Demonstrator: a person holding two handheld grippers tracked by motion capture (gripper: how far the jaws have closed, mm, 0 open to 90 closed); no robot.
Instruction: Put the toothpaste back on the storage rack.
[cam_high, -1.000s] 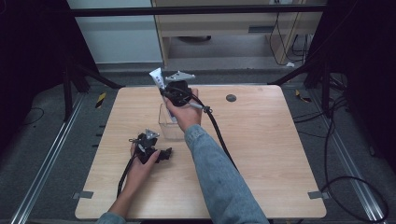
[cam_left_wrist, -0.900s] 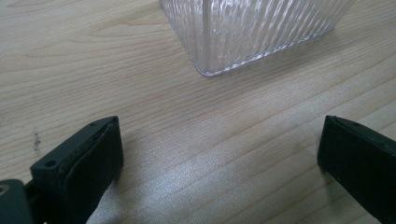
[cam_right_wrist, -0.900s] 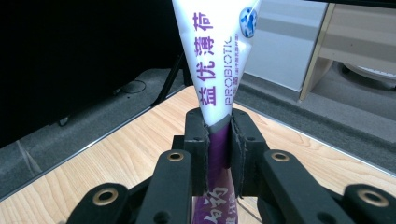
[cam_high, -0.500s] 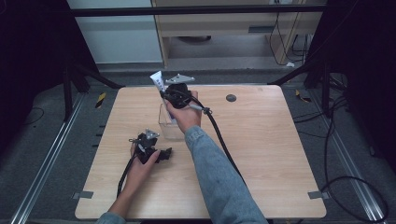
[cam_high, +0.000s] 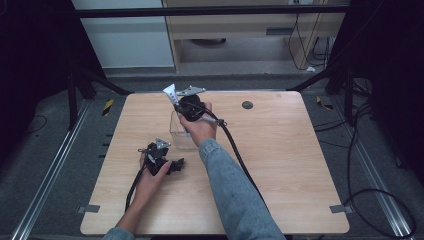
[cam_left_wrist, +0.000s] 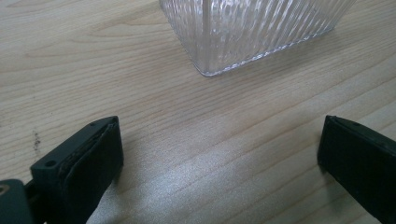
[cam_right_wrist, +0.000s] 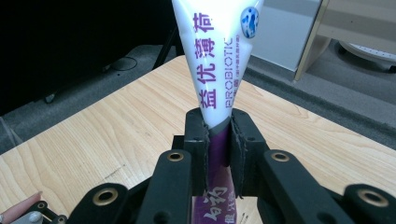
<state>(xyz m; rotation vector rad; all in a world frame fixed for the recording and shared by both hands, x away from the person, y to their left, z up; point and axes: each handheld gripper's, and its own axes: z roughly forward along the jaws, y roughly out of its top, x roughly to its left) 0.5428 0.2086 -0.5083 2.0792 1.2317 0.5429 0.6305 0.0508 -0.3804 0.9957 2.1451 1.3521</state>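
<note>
A white-and-purple tube (cam_right_wrist: 219, 60) printed "PROBIOTIC" stands up between the jaws of my right gripper (cam_right_wrist: 218, 140), which is shut on its lower part. In the high view the right gripper (cam_high: 177, 103) holds the tube (cam_high: 171, 93) tilted up and left, above the far rim of a clear ribbed glass container (cam_high: 179, 134) at the table's middle. My left gripper (cam_high: 172, 162) rests low on the table just in front of and left of the container, held by a hand. Its jaws (cam_left_wrist: 219, 158) are wide apart with bare wood between them, and the container's corner (cam_left_wrist: 252, 32) lies just ahead.
The light wooden table (cam_high: 280, 165) has a small dark round disc (cam_high: 247, 105) at the back right of centre. A black cable (cam_high: 235, 150) trails from the right gripper along the sleeve. Metal frame legs and floor cables surround the table.
The right gripper with the tube has sunk a little, down toward the container. The left gripper has stayed in place.
</note>
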